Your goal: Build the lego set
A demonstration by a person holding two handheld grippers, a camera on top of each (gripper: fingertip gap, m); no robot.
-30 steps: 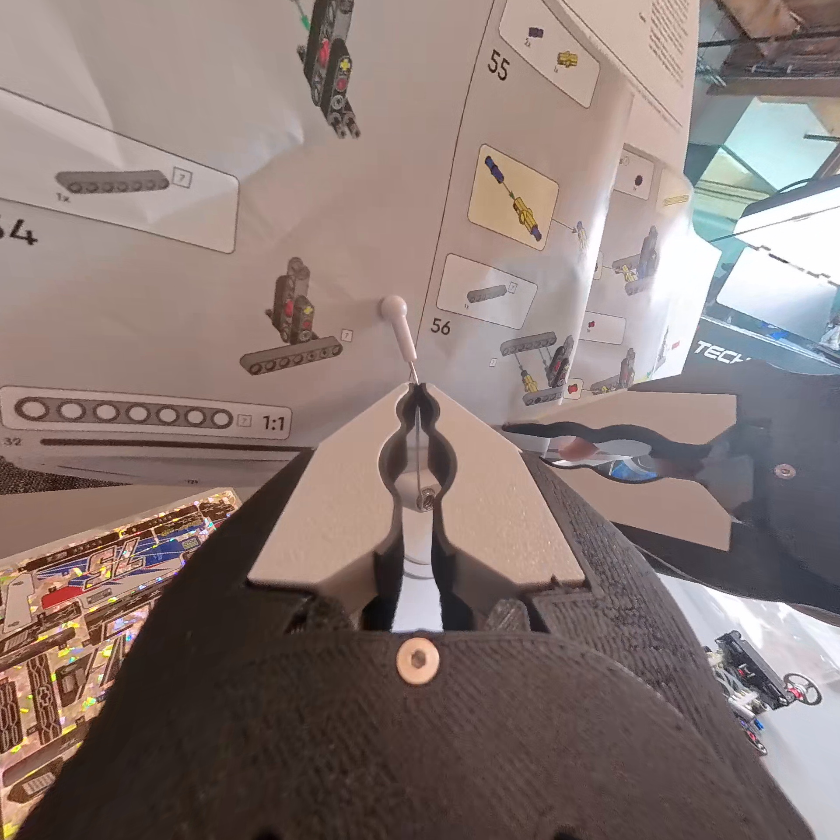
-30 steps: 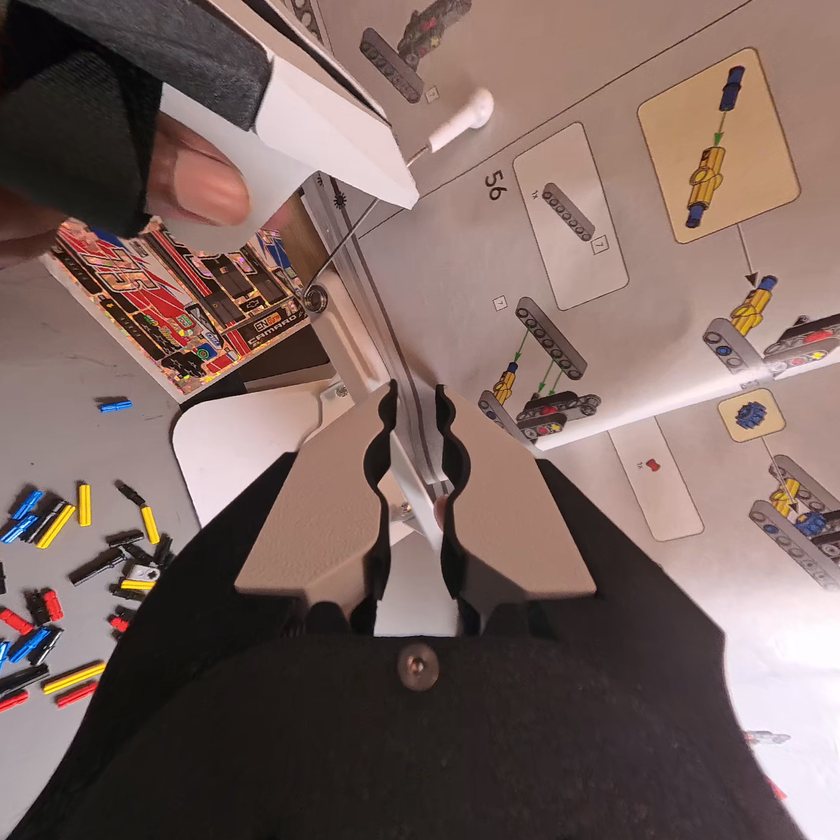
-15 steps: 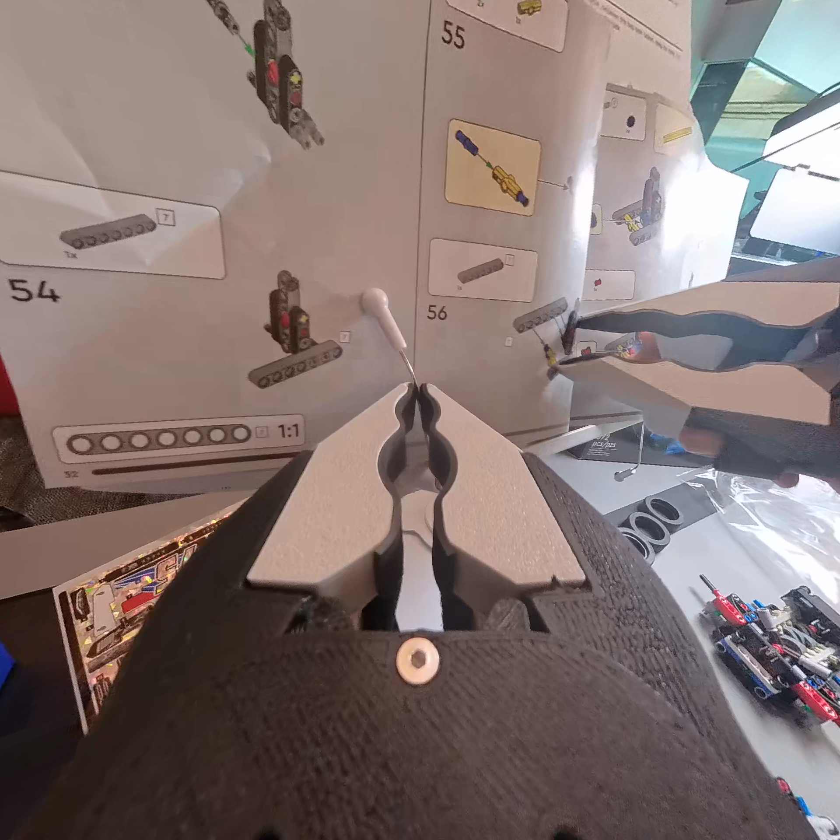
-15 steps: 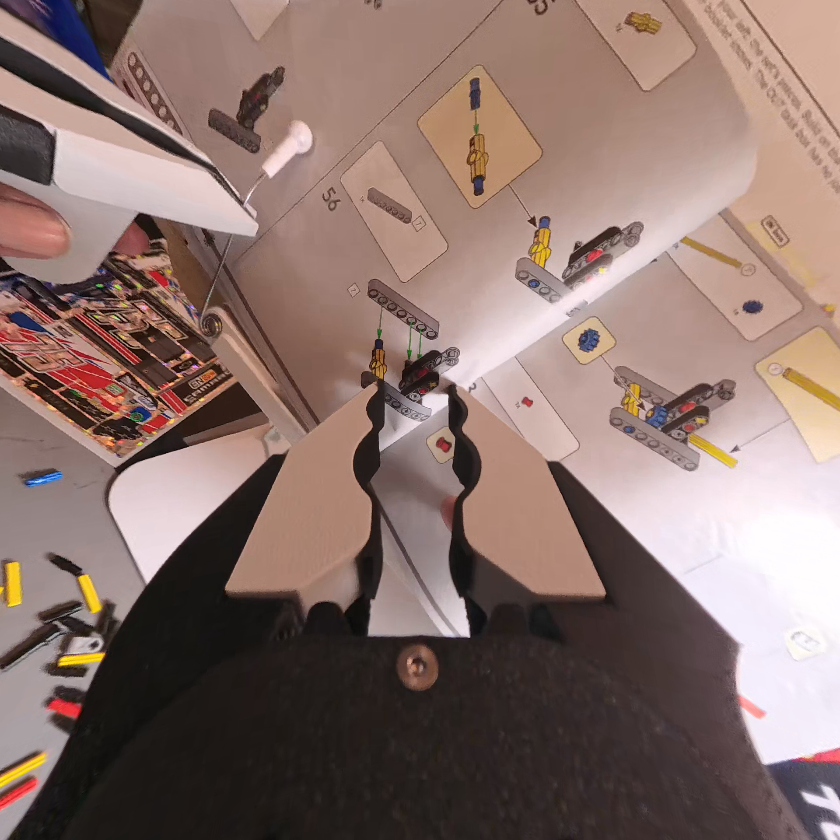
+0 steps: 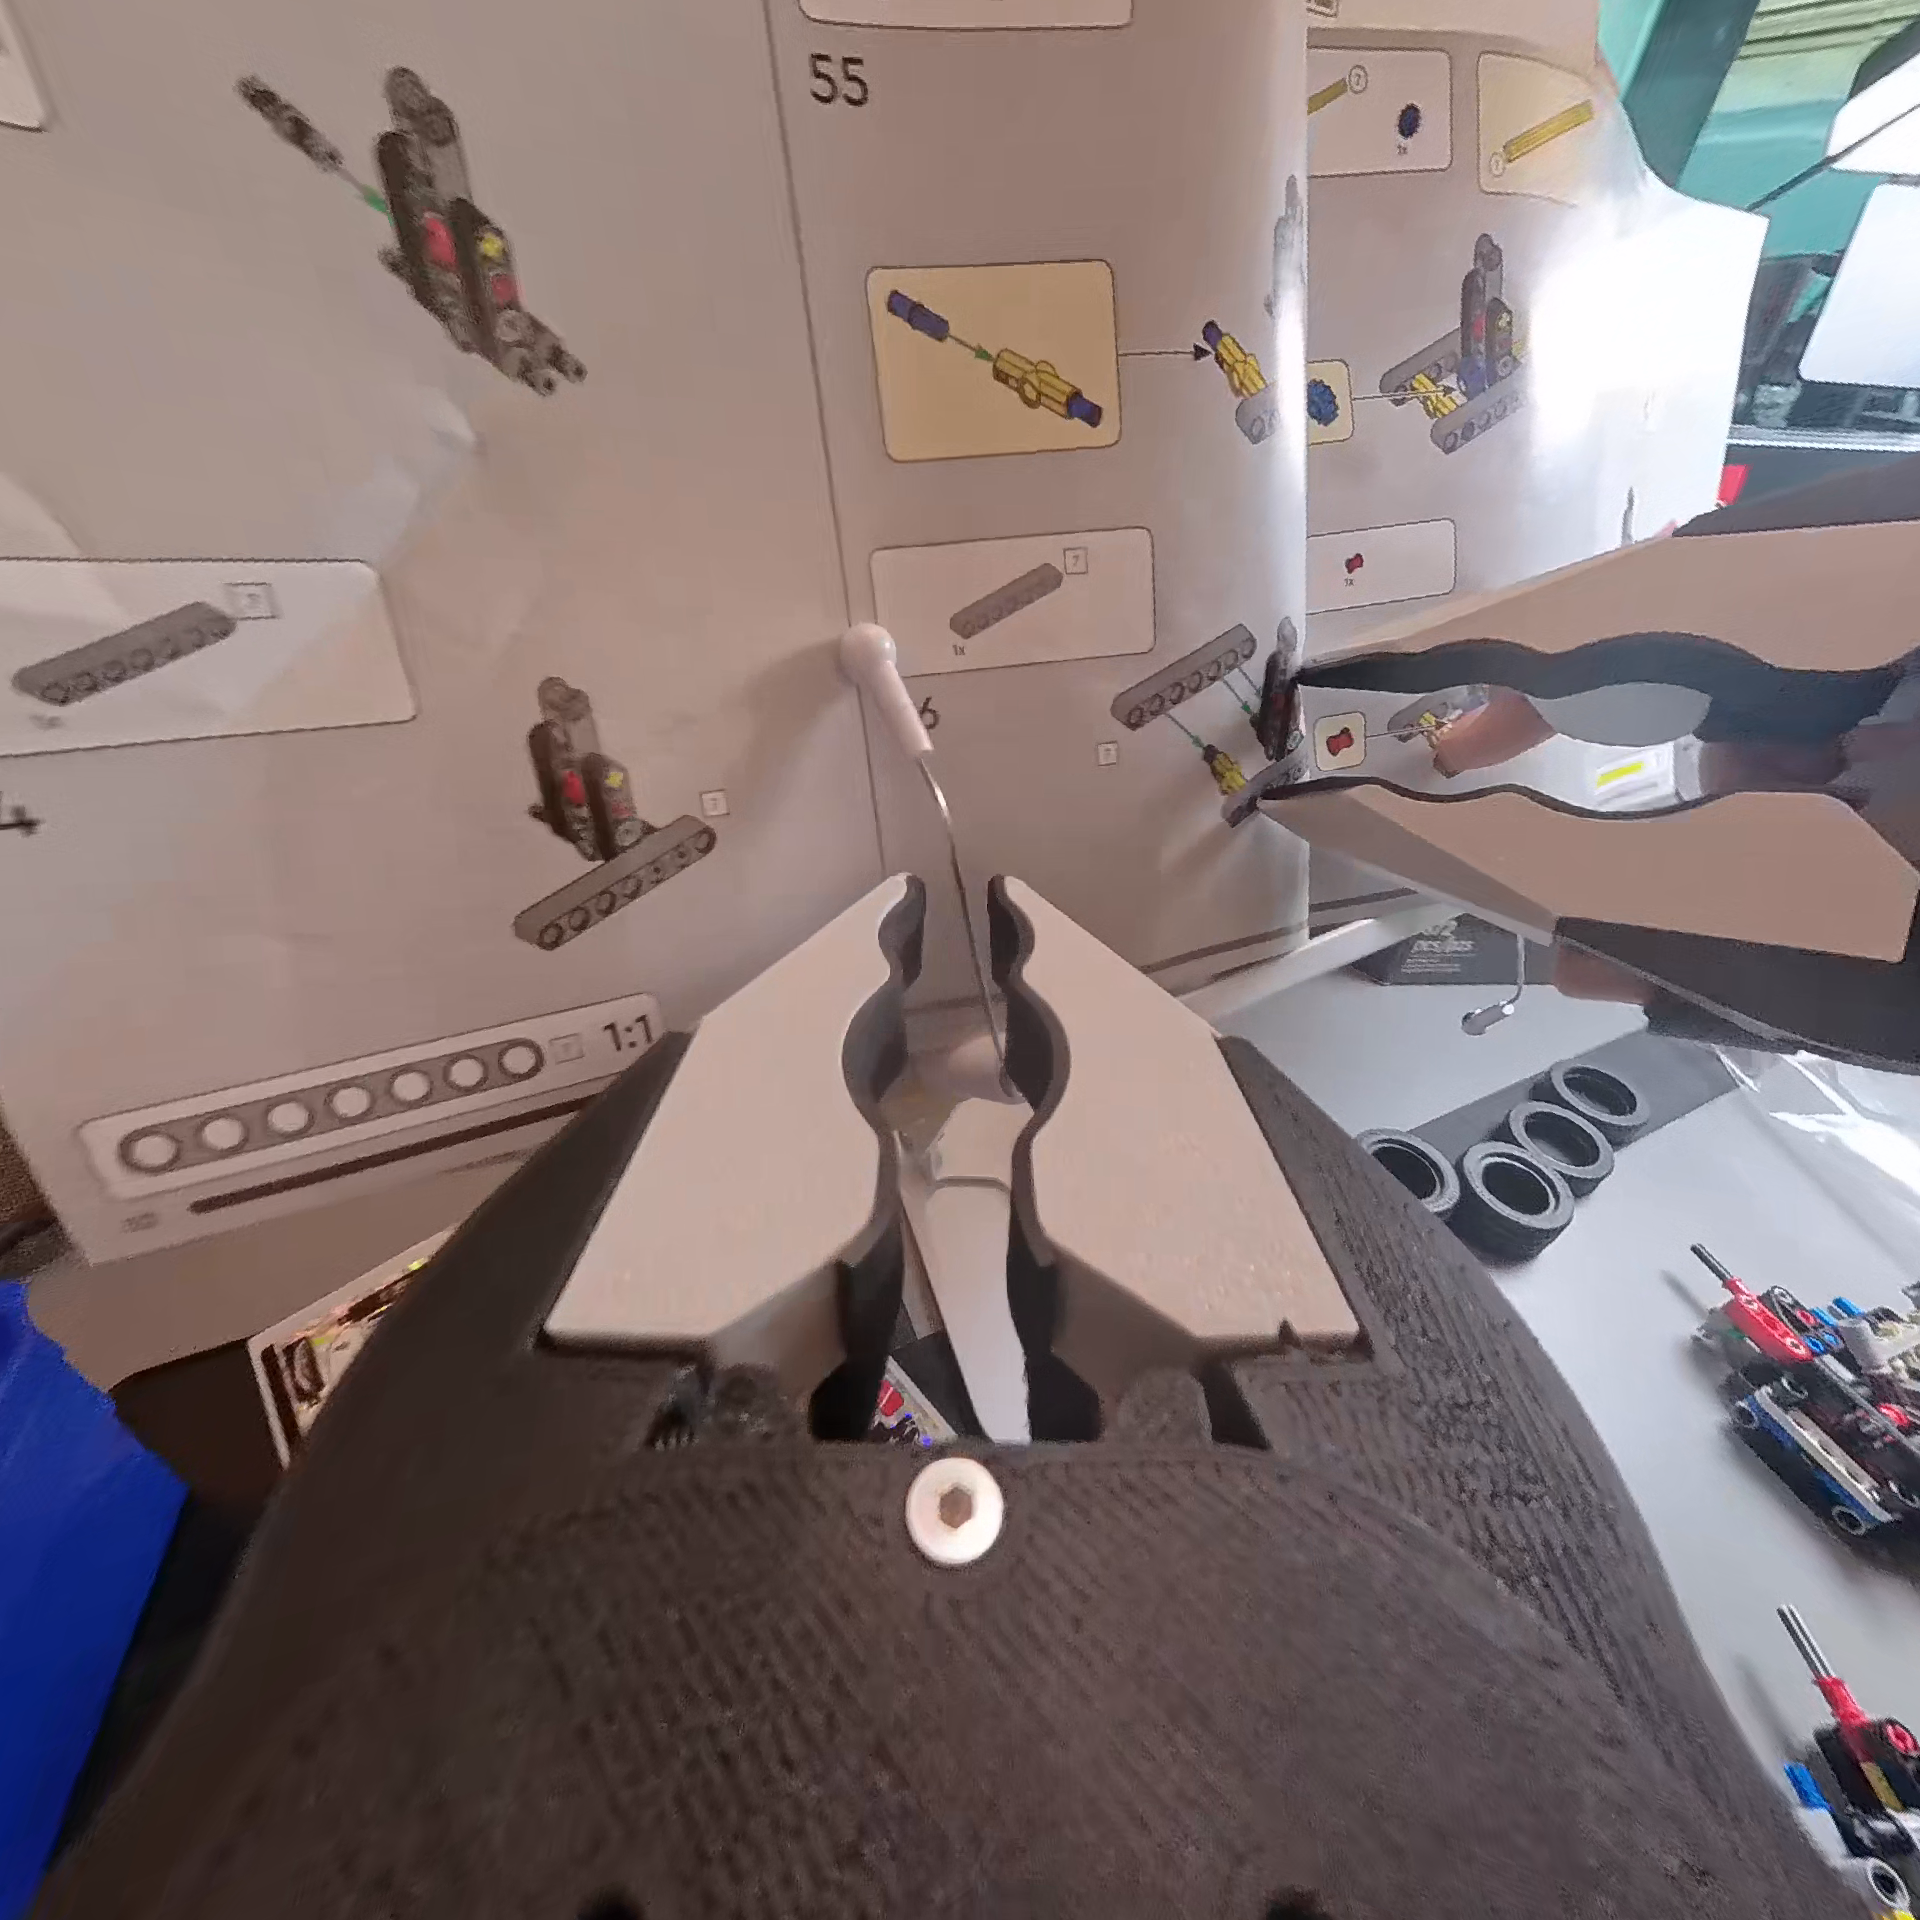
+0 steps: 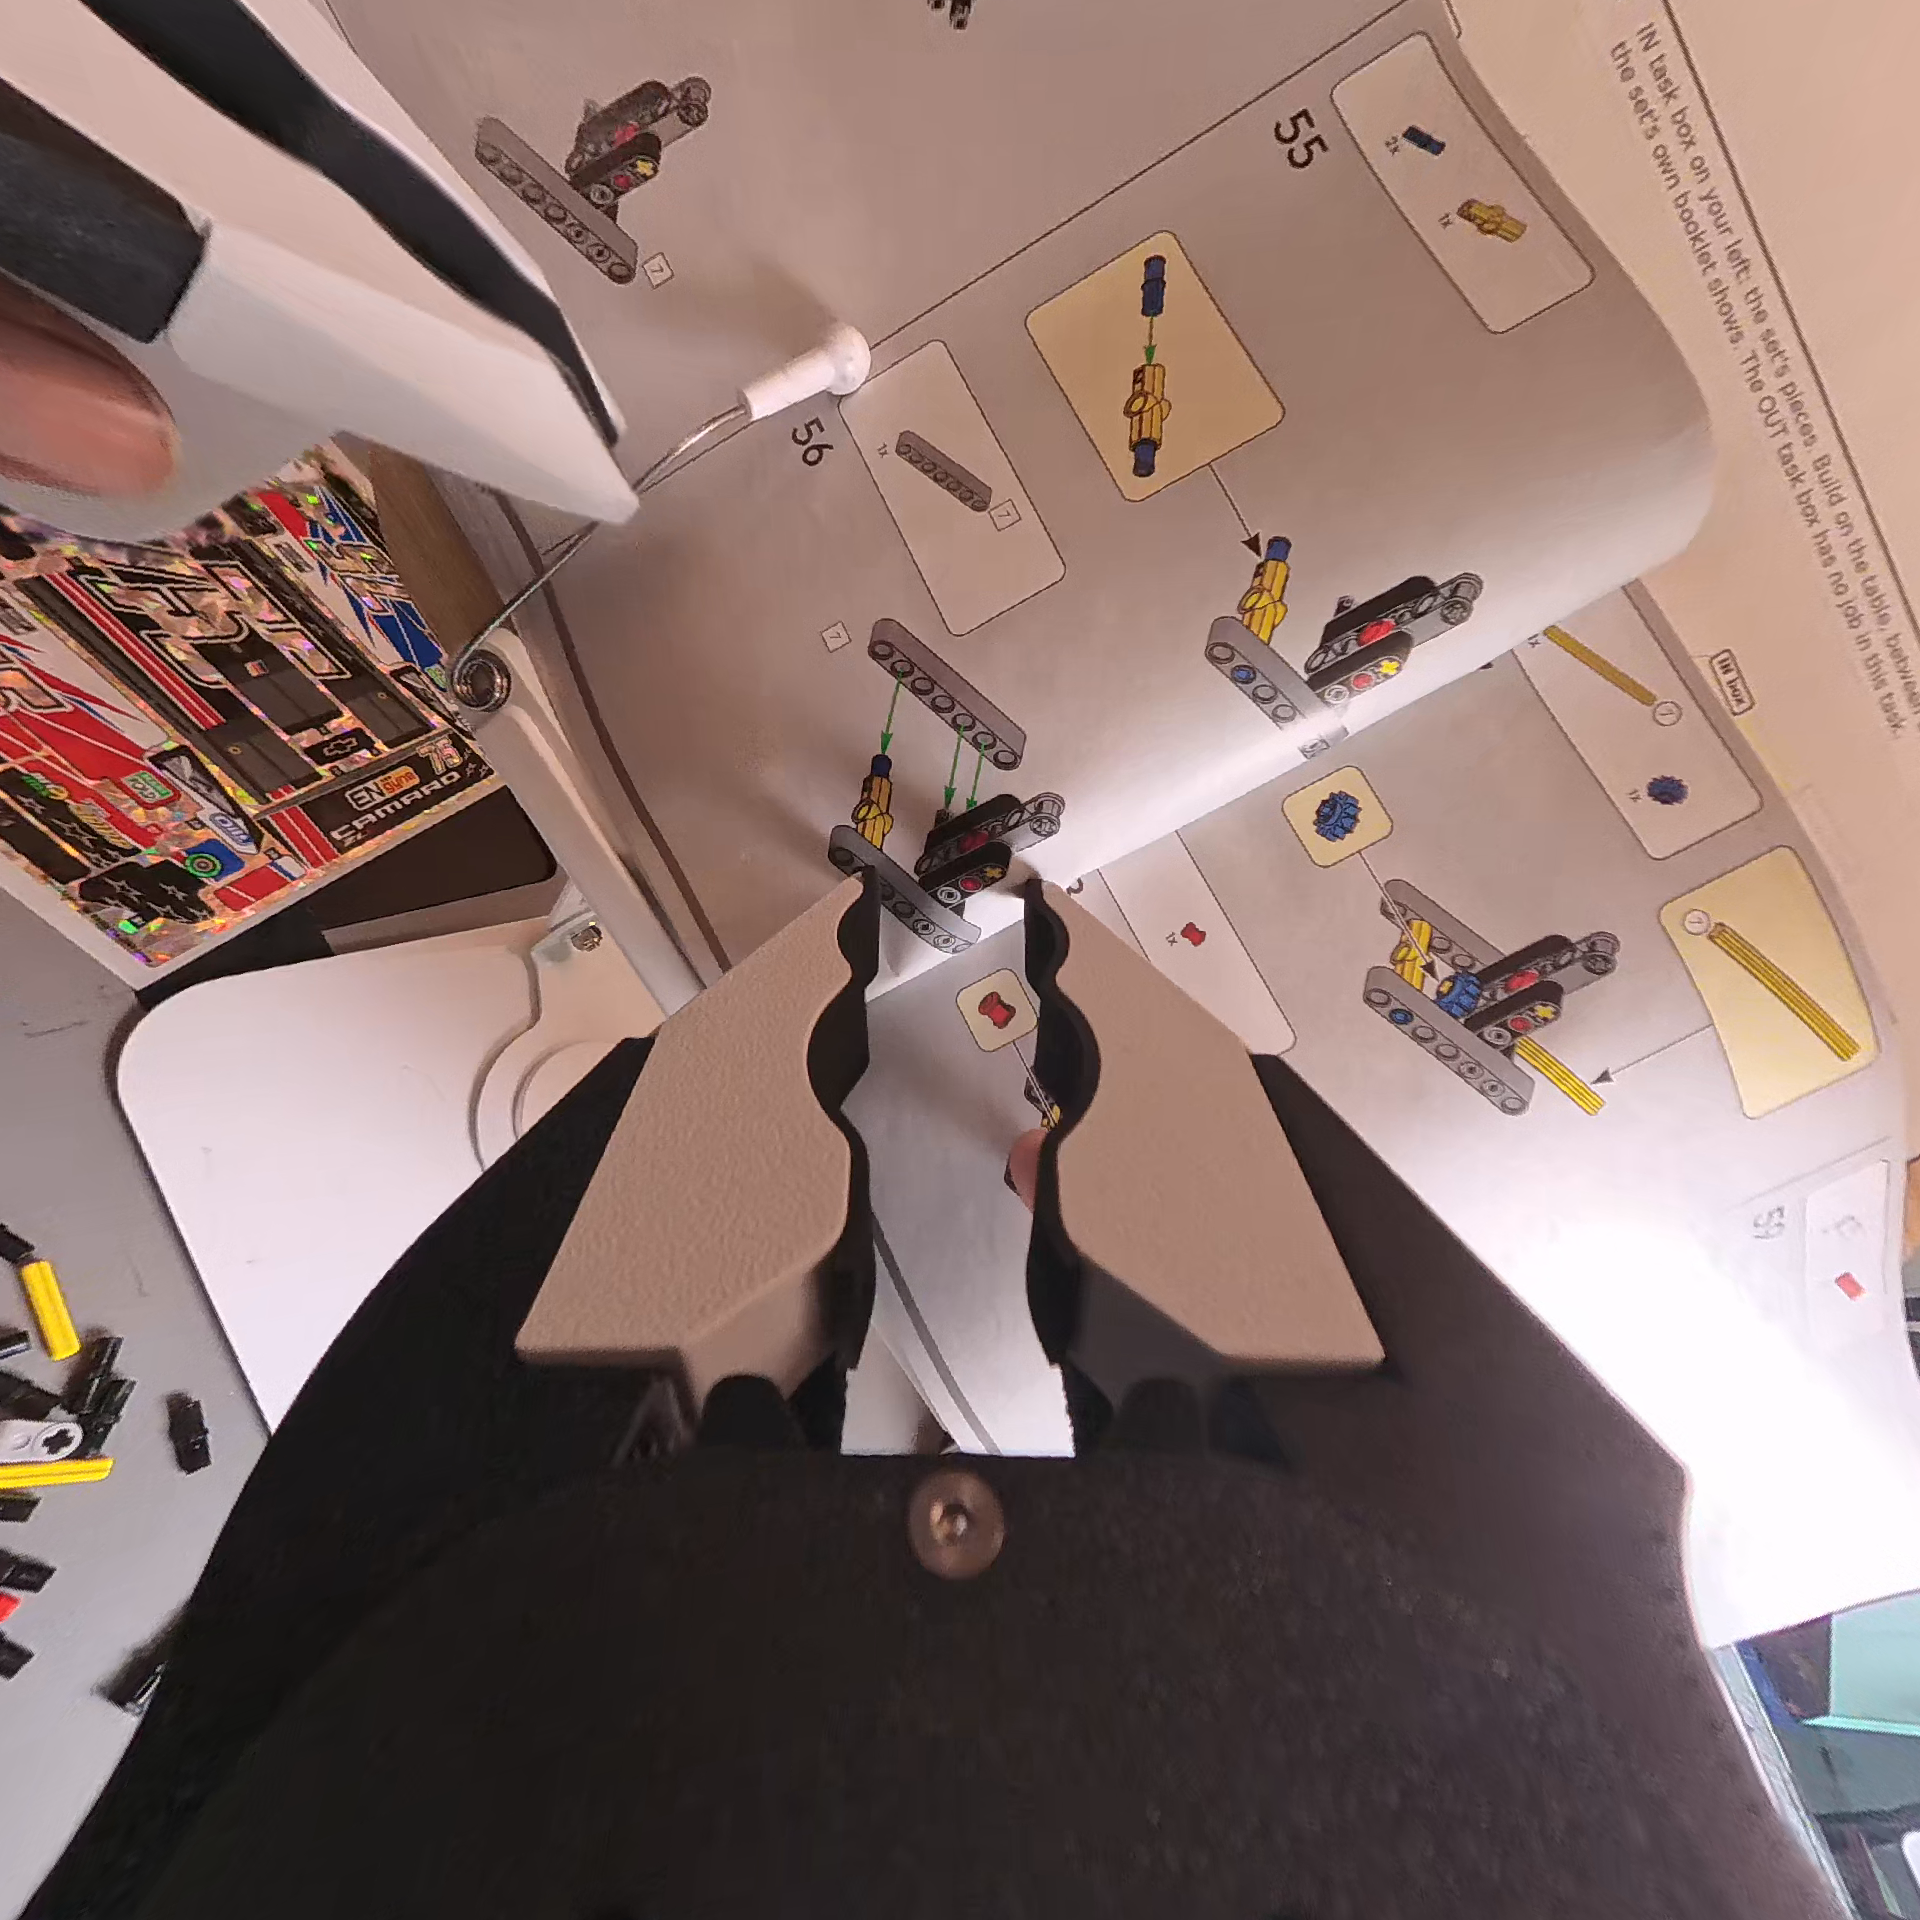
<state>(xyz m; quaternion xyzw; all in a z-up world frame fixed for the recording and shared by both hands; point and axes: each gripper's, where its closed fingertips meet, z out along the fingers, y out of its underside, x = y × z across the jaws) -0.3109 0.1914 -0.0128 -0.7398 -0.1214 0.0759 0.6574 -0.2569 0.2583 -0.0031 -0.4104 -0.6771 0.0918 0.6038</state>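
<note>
An instruction booklet (image 5: pixel 623 468) is propped upright on a white stand (image 6: pixel 312 1091) at the far side of the table, and it is pressed open near its fold by a spring-wire page holder (image 5: pixel 883 686) with a white tip. The curled right-hand page (image 6: pixel 1455 499) is straddled at its lower edge by the right gripper (image 6: pixel 945 894), whose fingers are parted with no pad seen pressing, apparently to steady the page. The left gripper (image 5: pixel 954 894), clamped on the wire half a second earlier, is now released, and the wire is left running free between its fingers.

The pictures on the booklet's left page (image 5: pixel 447 239) are blurry. The sticker sheet (image 5: pixel 332 1340) hides mostly behind the left tongs (image 5: pixel 954 894). The toy car (image 5: pixel 1839 1392) is cut off at the edge.
</note>
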